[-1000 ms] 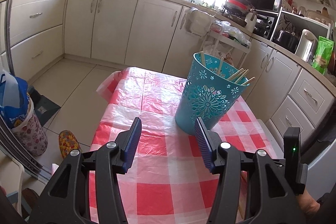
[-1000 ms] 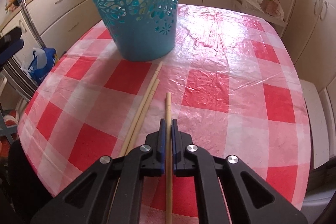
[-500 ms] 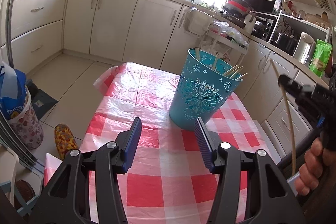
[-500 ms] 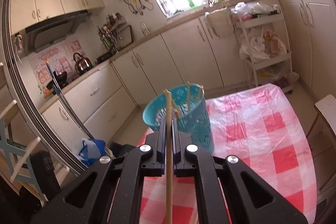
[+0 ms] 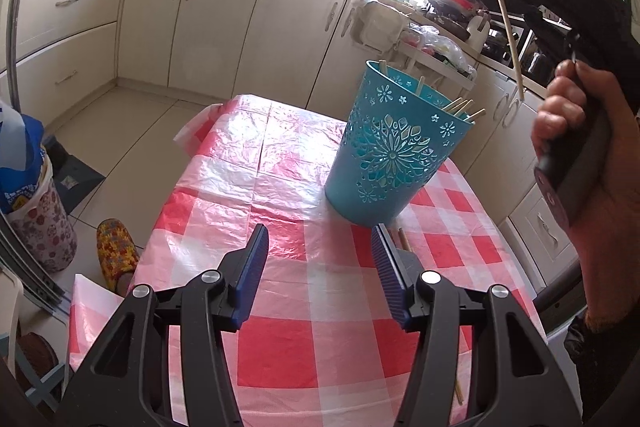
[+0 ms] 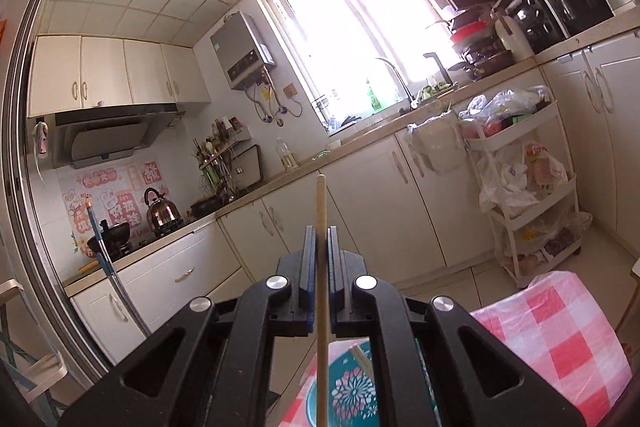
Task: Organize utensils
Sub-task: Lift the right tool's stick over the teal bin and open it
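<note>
A teal cut-out bin [image 5: 394, 151] stands on the red-and-white checked table [image 5: 280, 219] and holds several wooden chopsticks [image 5: 460, 105]. My left gripper [image 5: 318, 259] is open and empty, low over the table in front of the bin. My right gripper [image 6: 319, 241] is shut on a wooden chopstick [image 6: 321, 203], held nearly upright. In the left wrist view that chopstick [image 5: 508, 31] hangs high above and to the right of the bin. More chopsticks [image 5: 402, 239] lie on the table by the bin's base. The bin [image 6: 352, 387] shows under the right gripper.
Cream kitchen cabinets [image 5: 224, 23] line the walls. A white trolley [image 6: 524, 195] with bags stands by the counter. A patterned bag [image 5: 36, 211] and a slipper [image 5: 116, 251] sit on the floor to the table's left.
My right gripper has lifted the chopstick off the table, tilted it upright and raised it high above the bin. My left gripper stayed open, shifting slightly.
</note>
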Demonstrator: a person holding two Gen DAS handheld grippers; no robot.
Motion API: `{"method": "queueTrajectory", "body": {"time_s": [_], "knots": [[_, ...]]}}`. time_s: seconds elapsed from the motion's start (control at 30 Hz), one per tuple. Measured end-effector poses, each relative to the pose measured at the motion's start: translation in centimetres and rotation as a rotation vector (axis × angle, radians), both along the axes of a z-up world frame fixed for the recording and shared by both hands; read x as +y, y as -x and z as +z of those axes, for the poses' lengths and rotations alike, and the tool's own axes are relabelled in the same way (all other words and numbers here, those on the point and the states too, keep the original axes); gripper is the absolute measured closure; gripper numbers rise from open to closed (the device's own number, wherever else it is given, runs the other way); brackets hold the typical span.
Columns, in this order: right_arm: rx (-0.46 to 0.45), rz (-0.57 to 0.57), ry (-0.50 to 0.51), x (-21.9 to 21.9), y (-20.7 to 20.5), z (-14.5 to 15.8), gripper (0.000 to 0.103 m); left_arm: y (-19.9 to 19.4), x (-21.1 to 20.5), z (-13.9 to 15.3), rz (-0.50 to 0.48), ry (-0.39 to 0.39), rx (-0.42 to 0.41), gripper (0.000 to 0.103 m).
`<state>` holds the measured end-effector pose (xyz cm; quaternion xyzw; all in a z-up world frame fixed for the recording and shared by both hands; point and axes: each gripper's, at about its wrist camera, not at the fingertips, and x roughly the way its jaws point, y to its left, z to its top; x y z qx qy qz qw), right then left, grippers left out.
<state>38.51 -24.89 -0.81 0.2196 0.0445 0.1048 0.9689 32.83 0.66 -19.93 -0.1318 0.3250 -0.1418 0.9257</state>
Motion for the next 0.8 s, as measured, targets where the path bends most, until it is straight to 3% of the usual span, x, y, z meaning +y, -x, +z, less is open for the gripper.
{"method": "queueTrajectory", "body": {"time_s": [0.33, 0.8], "knots": [[0.08, -0.04, 0.032, 0.6, -5.3, -3.2, 0.097, -1.1, 0.8, -0.9, -0.007, 0.042, 0.007, 0.052], [0.117, -0.018, 0.108, 1.8, -5.0, -3.9, 0.097, -1.4, 1.0, -1.0, -0.01, 0.06, 0.013, 0.052]]}}
